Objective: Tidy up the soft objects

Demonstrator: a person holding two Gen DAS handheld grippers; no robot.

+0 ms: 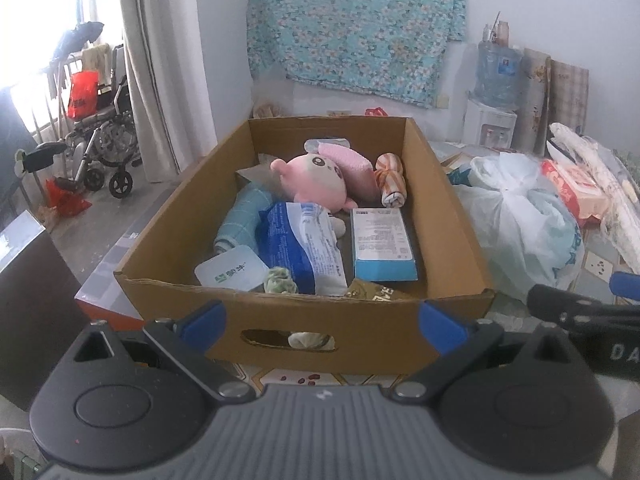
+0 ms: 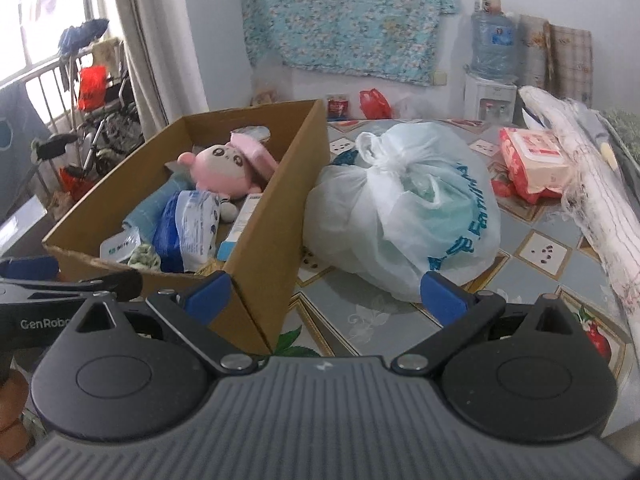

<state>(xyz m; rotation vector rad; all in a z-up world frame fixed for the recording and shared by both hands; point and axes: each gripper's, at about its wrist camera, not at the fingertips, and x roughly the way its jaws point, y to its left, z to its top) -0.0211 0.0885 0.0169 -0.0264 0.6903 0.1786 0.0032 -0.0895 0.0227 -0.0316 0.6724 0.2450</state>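
Left wrist: cardboard box (image 1: 304, 308) ahead of my released left tongs (image 1: 322, 320) holds pink plush (image 1: 316, 180); tied plastic bag (image 2: 404, 208) beyond empty, spread right tongs (image 2: 324, 292) remains out.

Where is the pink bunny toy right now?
The pink bunny toy lies inside the cardboard box, toward its back in the left wrist view, between a rolled blue cloth on its left and a striped orange roll on its right.
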